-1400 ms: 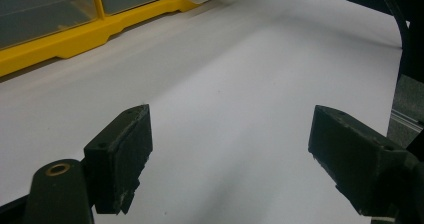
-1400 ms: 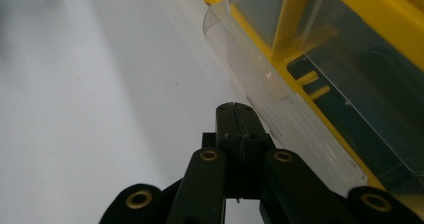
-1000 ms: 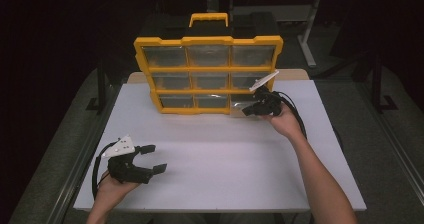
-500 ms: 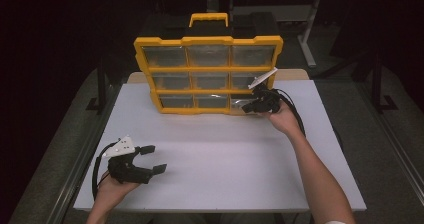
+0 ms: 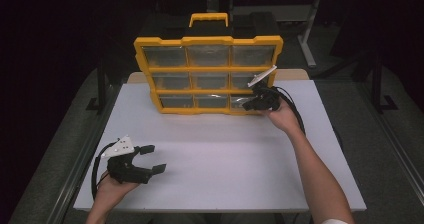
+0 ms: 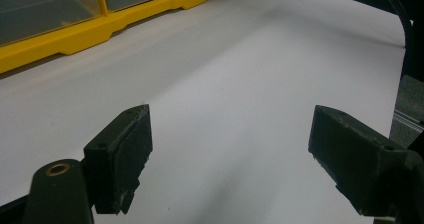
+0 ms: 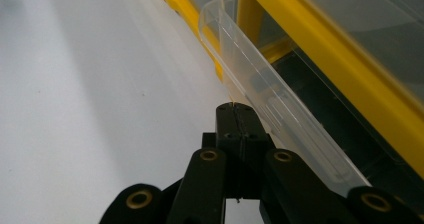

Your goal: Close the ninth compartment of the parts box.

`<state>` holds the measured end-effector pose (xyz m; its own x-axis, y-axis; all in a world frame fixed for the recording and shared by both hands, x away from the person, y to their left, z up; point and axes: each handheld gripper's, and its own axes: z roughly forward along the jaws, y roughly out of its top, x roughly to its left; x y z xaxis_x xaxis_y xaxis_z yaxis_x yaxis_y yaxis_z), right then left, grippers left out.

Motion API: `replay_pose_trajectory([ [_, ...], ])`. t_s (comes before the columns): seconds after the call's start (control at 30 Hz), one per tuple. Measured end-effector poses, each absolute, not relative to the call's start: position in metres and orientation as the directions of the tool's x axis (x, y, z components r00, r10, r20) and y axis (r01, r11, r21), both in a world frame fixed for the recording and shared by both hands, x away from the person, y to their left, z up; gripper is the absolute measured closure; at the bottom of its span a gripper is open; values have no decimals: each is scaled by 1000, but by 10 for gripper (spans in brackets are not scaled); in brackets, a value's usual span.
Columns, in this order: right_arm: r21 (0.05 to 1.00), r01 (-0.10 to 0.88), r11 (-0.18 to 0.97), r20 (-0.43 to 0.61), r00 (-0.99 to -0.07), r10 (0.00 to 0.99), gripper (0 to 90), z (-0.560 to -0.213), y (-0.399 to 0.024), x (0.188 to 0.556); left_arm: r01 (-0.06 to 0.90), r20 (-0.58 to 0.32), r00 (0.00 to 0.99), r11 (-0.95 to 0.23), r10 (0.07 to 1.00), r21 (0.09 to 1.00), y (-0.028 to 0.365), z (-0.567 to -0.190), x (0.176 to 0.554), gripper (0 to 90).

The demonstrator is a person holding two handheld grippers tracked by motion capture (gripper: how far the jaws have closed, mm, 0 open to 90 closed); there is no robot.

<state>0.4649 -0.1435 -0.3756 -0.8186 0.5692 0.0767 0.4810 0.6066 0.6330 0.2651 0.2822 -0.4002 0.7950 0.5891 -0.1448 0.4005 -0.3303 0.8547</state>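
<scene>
A yellow organizer case (image 5: 207,74) with rows of clear drawers stands upright at the back of the white table (image 5: 225,159). My right gripper (image 5: 246,105) is at its bottom right drawer (image 5: 238,101). In the right gripper view the jaws are shut (image 7: 234,106), pads pressed flat together. Their tips sit against the lower lip of a clear drawer (image 7: 260,84) that sticks out a little from the yellow frame (image 7: 320,49). Whether the lip is pinched I cannot tell. My left gripper (image 5: 154,159) rests near the table's front left, open (image 6: 230,149), with bare table between its jaws.
The case has a yellow carry handle (image 5: 208,19) on top. A dark frame and table legs stand behind it in the dim room. The white tabletop stretches wide between the two grippers. The table's right edge (image 6: 400,59) shows in the left gripper view.
</scene>
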Motion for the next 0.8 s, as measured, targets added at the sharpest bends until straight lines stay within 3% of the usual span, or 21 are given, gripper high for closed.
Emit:
replay_pose_trajectory([
  [0.8,640,470,608,10,-796,605,888,-372,-142,467,401,-145,795,-332,589,854,282,-400,265,176],
])
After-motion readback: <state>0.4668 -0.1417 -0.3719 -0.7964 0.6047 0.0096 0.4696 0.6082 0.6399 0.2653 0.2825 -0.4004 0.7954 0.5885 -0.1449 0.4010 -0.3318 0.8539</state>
